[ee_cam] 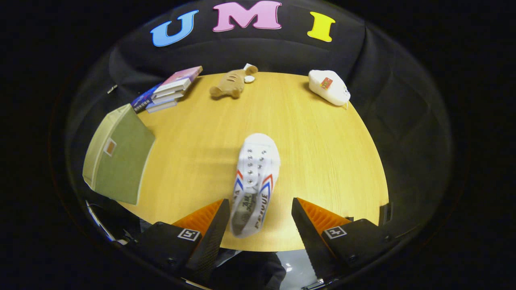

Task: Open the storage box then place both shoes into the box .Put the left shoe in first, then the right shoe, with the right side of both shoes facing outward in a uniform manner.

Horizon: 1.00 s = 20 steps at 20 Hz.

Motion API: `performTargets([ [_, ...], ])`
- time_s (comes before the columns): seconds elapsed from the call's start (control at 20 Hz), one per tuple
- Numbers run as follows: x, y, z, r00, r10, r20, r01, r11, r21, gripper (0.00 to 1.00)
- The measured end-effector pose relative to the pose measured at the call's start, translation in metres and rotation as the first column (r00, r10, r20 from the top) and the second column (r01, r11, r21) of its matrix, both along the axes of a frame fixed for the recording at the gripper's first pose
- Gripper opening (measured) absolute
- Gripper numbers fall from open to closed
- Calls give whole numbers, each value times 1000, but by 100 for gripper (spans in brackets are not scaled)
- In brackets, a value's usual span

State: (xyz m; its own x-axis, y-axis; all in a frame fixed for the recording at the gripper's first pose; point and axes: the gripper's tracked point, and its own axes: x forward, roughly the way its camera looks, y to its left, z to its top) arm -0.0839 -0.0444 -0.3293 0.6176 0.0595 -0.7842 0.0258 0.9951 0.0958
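Note:
A white canvas shoe [254, 177] with red and blue side stripes lies on the round wooden table [322, 153], toe pointing away from me. Its heel end sits between my fingers, close against the left fingertip [221, 217], with a wide gap to the right one. My gripper [260, 206] is open and low over the table's near edge. The olive green fabric storage box [119, 159] stands at the table's left edge, well left of the fingers, its flat top with a small tag lying closed.
Beyond the shoe, at the table's far side, are a stack of books [169, 89] behind the box, a brown plush toy [233, 82] in the middle and a white plush toy [329, 86] to the right. Bare tabletop lies between the shoe and the box.

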Motion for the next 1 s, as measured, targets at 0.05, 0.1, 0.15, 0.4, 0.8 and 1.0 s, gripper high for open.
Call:
performTargets([
  [0.05, -1, -6, -12, 1000, -1, -13, 0, 1000, -26, 93],
  [0.1, -1, -9, -22, 1000, 2, -22, -3, 999, -40, 92],
  [0.15, 0, -10, -30, 1000, 9, -26, -11, 999, -42, 92],
  [0.4, 6, 6, -39, 995, 78, -56, -79, 997, -20, 87],
  [0.8, 38, -24, -47, 993, 82, 87, -55, 958, -280, 89],
  [1.0, 47, -19, -51, 984, 68, 165, -40, 985, -166, 79],
])
